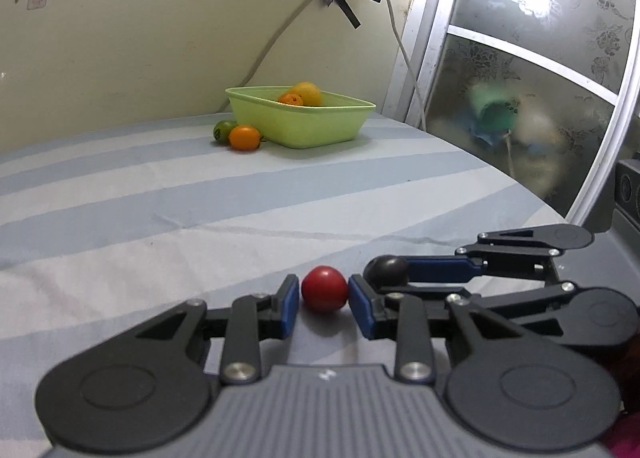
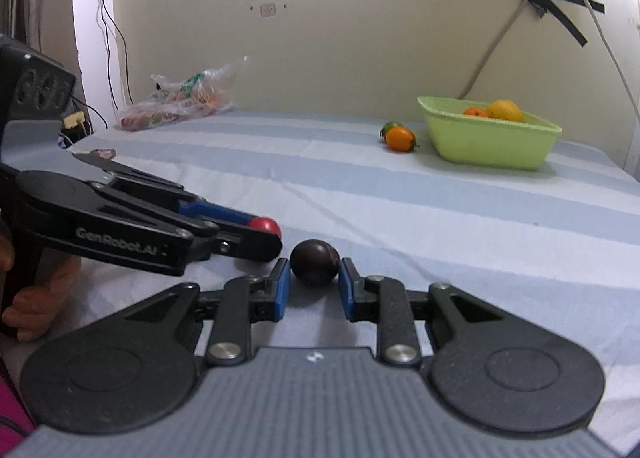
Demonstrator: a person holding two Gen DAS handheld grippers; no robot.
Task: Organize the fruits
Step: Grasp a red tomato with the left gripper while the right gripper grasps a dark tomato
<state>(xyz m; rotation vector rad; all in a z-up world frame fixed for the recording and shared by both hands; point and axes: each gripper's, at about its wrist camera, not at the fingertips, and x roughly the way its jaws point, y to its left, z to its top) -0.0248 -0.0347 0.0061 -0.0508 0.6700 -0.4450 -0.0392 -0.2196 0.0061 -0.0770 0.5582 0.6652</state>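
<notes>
A red fruit (image 1: 324,288) lies on the striped cloth between the blue pads of my left gripper (image 1: 325,300); small gaps show on both sides, so the jaws are open around it. A dark purple fruit (image 2: 315,261) lies between the pads of my right gripper (image 2: 314,290), also with small gaps. Each gripper shows in the other's view, the right gripper (image 1: 390,278) beside the left, the left gripper (image 2: 260,234) beside the right. A green bowl (image 1: 304,126) at the far side holds a yellow fruit (image 1: 307,93) and an orange fruit (image 1: 291,99).
An orange fruit (image 1: 245,137) and a green fruit (image 1: 224,131) lie on the cloth just left of the bowl. A plastic bag of items (image 2: 176,100) lies at the far left by the wall. A frosted window (image 1: 532,70) borders the table's right side.
</notes>
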